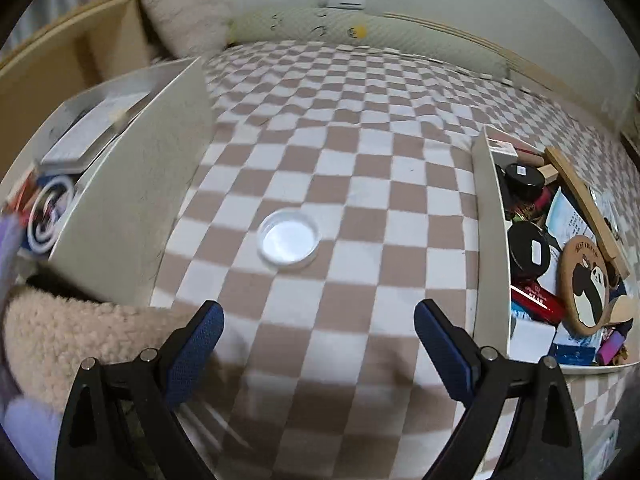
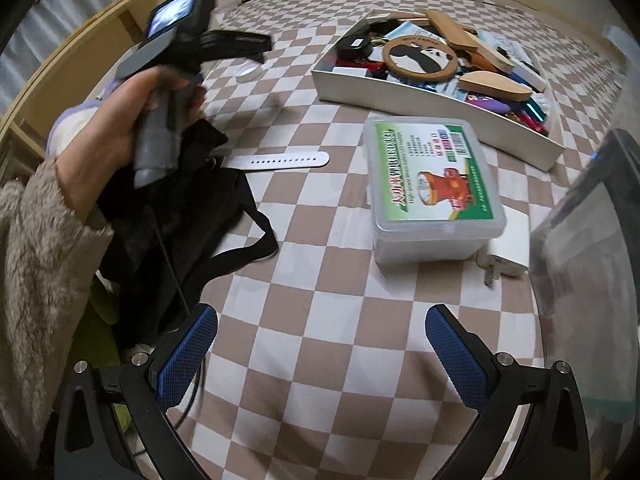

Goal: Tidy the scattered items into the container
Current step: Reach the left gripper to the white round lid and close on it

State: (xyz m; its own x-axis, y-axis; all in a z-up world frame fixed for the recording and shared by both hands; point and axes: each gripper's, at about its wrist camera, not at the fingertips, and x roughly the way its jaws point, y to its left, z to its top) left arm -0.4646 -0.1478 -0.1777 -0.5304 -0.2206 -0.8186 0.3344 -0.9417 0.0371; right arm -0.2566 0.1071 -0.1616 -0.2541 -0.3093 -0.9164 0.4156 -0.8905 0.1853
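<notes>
A white round lid (image 1: 289,239) lies on the checkered bedspread, ahead of my left gripper (image 1: 319,330), which is open and empty. The white container (image 1: 486,240), full of small items, stands to its right. In the right wrist view my right gripper (image 2: 321,338) is open and empty above the bedspread. Ahead of it lie a clear plastic box with a green label (image 2: 430,184), a white charger plug (image 2: 506,250) and a white watch strap (image 2: 280,160). The container (image 2: 400,94) stands beyond them. The left hand holds its gripper (image 2: 188,36) at the upper left, over the lid (image 2: 249,70).
A second white box (image 1: 120,184) with papers and items stands left of the lid. A black bag with straps (image 2: 192,224) lies at the left. A dark blurred object (image 2: 588,232) fills the right edge. Pillows (image 1: 360,32) line the far side of the bed.
</notes>
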